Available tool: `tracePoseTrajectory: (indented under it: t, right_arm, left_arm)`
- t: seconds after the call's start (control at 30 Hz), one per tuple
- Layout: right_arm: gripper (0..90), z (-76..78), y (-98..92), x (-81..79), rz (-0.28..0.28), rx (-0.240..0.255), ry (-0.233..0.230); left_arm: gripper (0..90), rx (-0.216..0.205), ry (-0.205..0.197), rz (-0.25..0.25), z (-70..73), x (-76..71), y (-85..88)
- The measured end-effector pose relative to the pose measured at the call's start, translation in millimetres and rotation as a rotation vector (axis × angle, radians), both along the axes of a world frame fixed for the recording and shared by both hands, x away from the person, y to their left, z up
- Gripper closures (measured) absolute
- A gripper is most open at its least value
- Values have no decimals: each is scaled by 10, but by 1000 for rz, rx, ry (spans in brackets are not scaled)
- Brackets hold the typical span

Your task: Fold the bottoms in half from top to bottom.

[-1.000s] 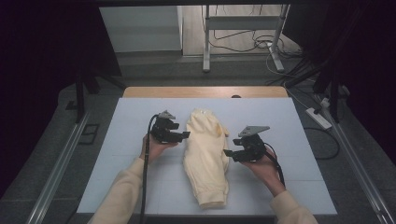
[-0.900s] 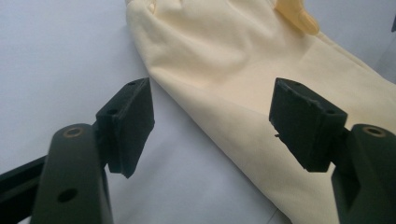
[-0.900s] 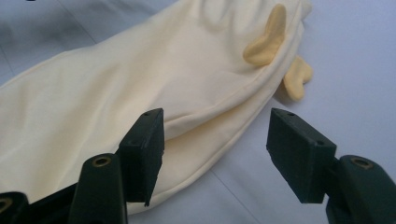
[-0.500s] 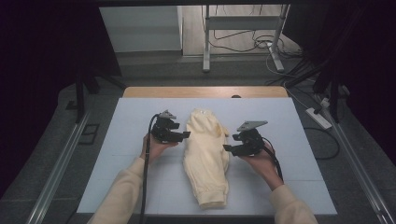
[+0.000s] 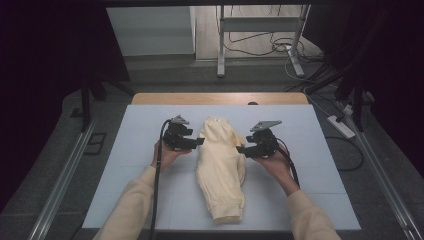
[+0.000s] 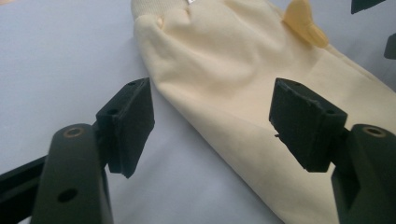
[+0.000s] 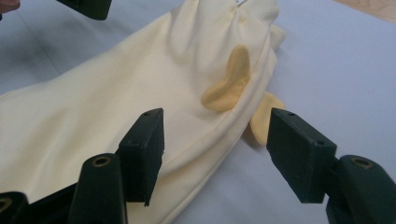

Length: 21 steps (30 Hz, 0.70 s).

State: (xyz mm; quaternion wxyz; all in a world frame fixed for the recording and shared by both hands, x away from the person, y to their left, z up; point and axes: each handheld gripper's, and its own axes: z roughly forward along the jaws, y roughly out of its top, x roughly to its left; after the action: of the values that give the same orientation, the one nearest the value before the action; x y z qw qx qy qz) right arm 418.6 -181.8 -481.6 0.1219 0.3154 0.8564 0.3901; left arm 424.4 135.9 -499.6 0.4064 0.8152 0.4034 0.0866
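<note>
So here's where we were: a pale yellow folded garment [image 5: 221, 170] lay lengthwise in the middle of the high view, on the light blue-grey mat [image 5: 125, 170] that covered most of the wooden table [image 5: 150, 98]. Its ribbed cuff end sat at the bottom center of the frame and the narrower end pointed toward the top.

We had the left gripper [image 5: 199, 142] just left of the garment's upper part, jaws apart and pointing right at the cloth edge. In the left gripper view those jaws stood wide, nothing pinched between them, with the garment's edge [image 6: 243, 93] running diagonally from upper left to lower right through the gap. One pad [image 6: 133, 123] sat over bare mat, the other [image 6: 303, 123] over fabric.

The right gripper [image 5: 241, 148] sat just right of the garment, pointing left at it, also with jaws apart and not clamped on anything. In the right gripper view we saw the cloth [image 7: 116, 107] filling the left and center of the frame, with a small darker yellow tab [image 7: 229, 84] lying on it in the upper middle and another bit [image 7: 262, 122] poking out by the right pad. Whether the pads actually touched the cloth, we couldn't tell.

Both of our sleeves came in from the bottom of the high view.
</note>
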Motion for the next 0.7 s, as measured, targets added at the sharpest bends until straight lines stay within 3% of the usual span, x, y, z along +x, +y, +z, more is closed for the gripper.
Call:
tracePoseTrajectory:
  t: [0.43, 0.7]
  right_arm:
    - [368, -14, 113, 145, 3, -3, -7]
    - [368, -27, 176, 277, 5, 26, 6]
  left_arm:
    - [301, 10, 17, -11, -54, 86, -75]
    - [300, 16, 24, -14, -81, 169, -87]
